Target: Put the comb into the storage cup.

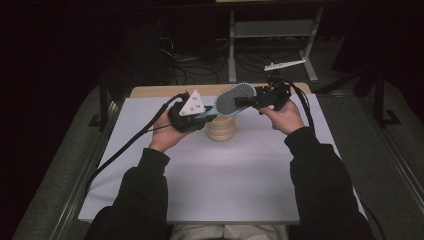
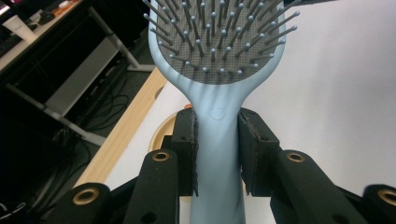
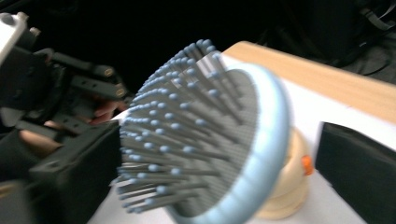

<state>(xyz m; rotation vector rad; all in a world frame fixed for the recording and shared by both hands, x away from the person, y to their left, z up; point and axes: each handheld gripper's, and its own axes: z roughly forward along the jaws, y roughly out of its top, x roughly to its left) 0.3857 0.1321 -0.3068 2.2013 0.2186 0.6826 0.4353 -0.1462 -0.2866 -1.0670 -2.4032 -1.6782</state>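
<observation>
A light blue hairbrush (image 1: 231, 99) with grey bristles hangs level above the table, bristles turned toward the person. My left gripper (image 1: 205, 115) is shut on its handle (image 2: 217, 126), both pads pressed against the sides. My right gripper (image 1: 246, 102) comes in from the right with its jaws on either side of the brush head (image 3: 233, 140). The jaws stand wide: the right-hand pad (image 3: 359, 172) is clear of the rim, and the bristle tips reach close to the other pad (image 3: 79, 172). Right under the brush stands a round beige wooden holder (image 1: 220, 129).
A white sheet (image 1: 225, 175) covers the table, with a strip of bare wood (image 1: 160, 91) at the far edge. Beyond it stand a grey metal frame (image 1: 272, 30) and cables on the dark floor. An orange spot (image 3: 306, 164) marks the holder.
</observation>
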